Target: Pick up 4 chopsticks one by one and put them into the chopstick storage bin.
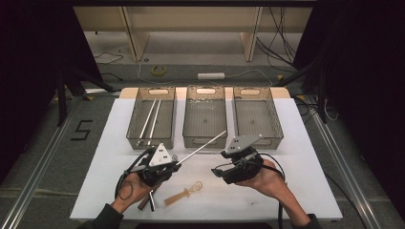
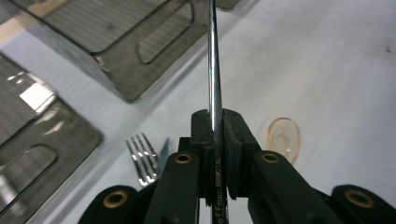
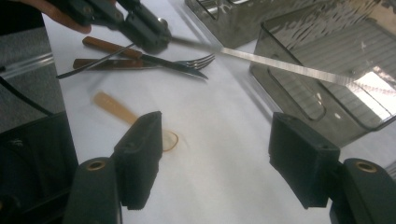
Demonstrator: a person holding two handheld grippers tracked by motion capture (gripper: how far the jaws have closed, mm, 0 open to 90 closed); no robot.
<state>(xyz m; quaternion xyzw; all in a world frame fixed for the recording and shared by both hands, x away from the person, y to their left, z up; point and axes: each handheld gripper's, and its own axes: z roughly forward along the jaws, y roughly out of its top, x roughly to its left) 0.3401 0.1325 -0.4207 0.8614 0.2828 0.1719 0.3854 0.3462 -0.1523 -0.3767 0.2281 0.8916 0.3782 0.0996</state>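
My left gripper [image 1: 174, 160] is shut on one end of a long thin metal rod [image 1: 203, 145]. The rod slants up and to the right, and its far tip hangs over the front edge of the middle bin [image 1: 200, 141]. In the left gripper view the rod [image 2: 214, 60] runs straight out from between the pressed jaws of that gripper [image 2: 215, 126]. My right gripper [image 1: 219, 171] is to the right of the rod. Its jaws stand wide apart with nothing between them [image 3: 224, 149], above the white table, and the rod [image 3: 289, 67] crosses farther off.
Three clear grey bins stand in a row at the back; the left bin [image 1: 143, 143] holds two more rods [image 1: 150, 119], and the right bin [image 1: 267, 141] looks bare. An amber plastic spoon [image 1: 184, 193], a fork [image 3: 196, 62] and a wooden-handled knife [image 3: 140, 65] lie near the left hand.
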